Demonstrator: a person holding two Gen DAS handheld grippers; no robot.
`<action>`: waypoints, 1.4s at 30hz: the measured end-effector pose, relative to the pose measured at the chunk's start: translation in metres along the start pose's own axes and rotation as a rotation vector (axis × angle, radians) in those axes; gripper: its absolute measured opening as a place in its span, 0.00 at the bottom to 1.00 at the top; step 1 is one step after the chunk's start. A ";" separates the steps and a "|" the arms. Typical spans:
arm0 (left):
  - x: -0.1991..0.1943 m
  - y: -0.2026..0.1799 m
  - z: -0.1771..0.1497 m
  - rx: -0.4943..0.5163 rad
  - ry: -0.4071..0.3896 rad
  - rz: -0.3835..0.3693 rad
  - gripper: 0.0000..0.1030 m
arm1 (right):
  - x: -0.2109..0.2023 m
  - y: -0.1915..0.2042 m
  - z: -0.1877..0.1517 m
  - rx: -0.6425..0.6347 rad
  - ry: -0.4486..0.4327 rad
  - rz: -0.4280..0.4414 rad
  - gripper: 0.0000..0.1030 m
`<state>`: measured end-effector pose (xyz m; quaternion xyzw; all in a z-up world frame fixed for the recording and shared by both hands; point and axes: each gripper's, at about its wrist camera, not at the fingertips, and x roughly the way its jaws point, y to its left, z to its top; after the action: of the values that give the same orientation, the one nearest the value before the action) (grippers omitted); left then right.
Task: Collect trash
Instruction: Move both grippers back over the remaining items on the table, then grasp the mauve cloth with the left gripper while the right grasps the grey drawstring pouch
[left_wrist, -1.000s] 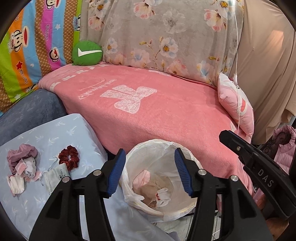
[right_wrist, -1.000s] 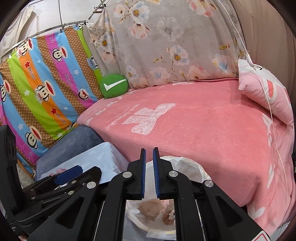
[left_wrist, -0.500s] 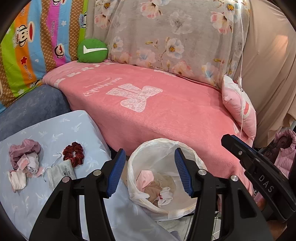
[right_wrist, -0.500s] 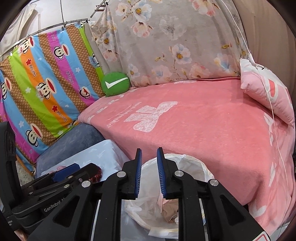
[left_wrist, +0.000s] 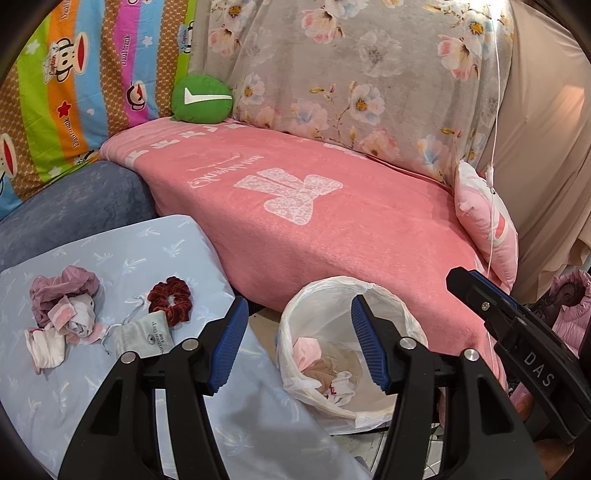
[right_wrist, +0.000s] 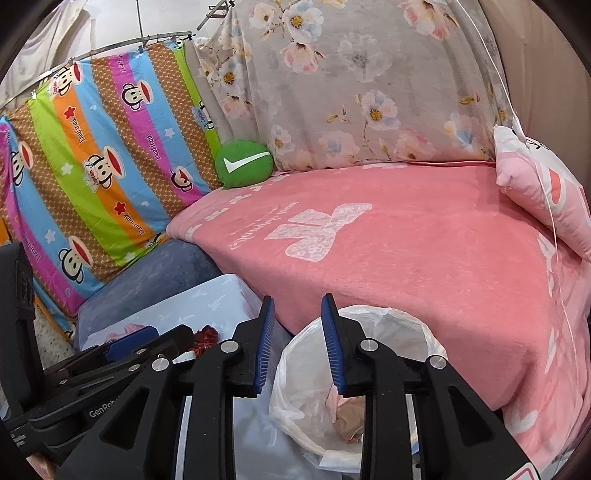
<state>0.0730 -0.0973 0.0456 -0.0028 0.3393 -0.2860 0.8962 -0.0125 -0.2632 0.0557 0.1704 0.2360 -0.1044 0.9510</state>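
Observation:
A bin lined with a white bag (left_wrist: 399, 306) stands against the pink-covered sofa, with crumpled pink, tan and white scraps (left_wrist: 314, 354) inside. My left gripper (left_wrist: 297, 343) hovers over its near left rim, its jaws opening with nothing between them. My right gripper (right_wrist: 298, 343) hangs just left of the bin (right_wrist: 413, 325), its jaws also opening and empty. Left of the bin, a light-blue cushion (left_wrist: 122, 251) carries a pile of crumpled pink-white scraps (left_wrist: 62, 328), a mauve scrunchie (left_wrist: 62, 286), a dark red scrunchie (left_wrist: 170, 299) and a grey pouch (left_wrist: 142, 332).
The pink blanket (left_wrist: 332, 229) covers the seat behind the bin, with a green round pillow (left_wrist: 201, 99) at the back and a pink pillow (left_wrist: 487, 229) on the right. A white cord (left_wrist: 493, 184) hangs down at the right. A pink jacket (left_wrist: 569, 306) lies far right.
The right gripper's jaws have parted from nearly shut. Both grippers drifted leftward, so the bin sits further right in both views and more of the blue cushion shows.

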 end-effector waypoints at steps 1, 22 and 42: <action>-0.001 0.003 0.000 -0.005 -0.001 0.003 0.56 | 0.001 0.004 -0.001 -0.006 0.003 0.003 0.27; -0.030 0.126 -0.030 -0.177 -0.006 0.182 0.78 | 0.035 0.111 -0.040 -0.121 0.106 0.111 0.34; -0.049 0.263 -0.066 -0.312 0.023 0.361 0.89 | 0.111 0.209 -0.096 -0.219 0.253 0.162 0.42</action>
<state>0.1373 0.1606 -0.0278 -0.0774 0.3844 -0.0651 0.9176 0.1025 -0.0477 -0.0208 0.0963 0.3493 0.0212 0.9318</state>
